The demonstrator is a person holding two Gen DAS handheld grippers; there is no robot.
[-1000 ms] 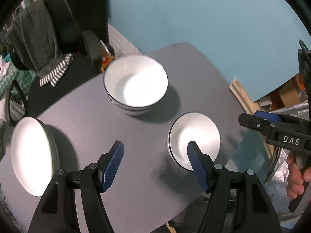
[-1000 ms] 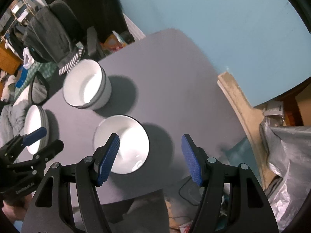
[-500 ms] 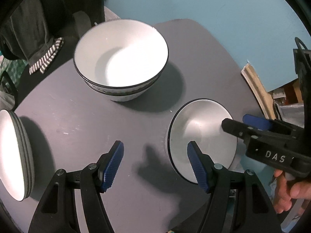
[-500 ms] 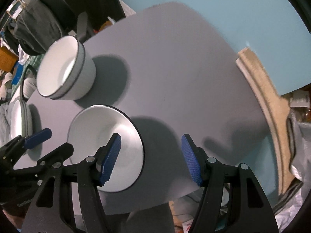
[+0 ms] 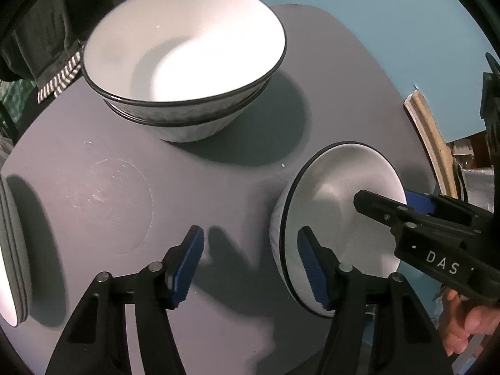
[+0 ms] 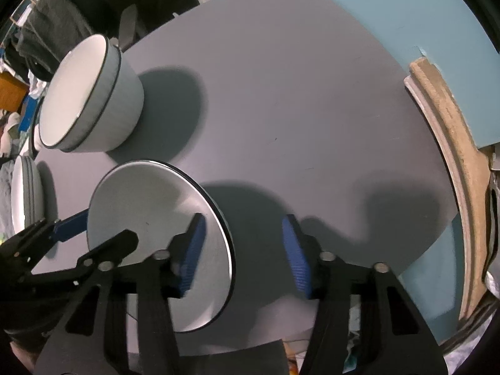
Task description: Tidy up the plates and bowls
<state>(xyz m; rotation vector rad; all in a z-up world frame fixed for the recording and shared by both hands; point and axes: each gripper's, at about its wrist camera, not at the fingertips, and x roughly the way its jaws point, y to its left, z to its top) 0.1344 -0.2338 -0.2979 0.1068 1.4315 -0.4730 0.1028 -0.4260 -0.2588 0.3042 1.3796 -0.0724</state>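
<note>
Grey round table [image 6: 297, 93] holds a small white bowl [image 5: 337, 218] near its front edge. Both grippers straddle its rim, jaws apart and just closing: left gripper [image 5: 250, 268], right gripper [image 6: 243, 253]. Stacked bowls [image 5: 184, 62] sit behind; bare tabletop lies right.

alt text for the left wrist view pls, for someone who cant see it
Two claws straddle opposite rims of a small white bowl on a round grey table: the left claw has one blue pad inside it, and the right claw reaches in from the right. Behind stands a stack of larger white bowls, and stacked plates sit at the left edge.
</note>
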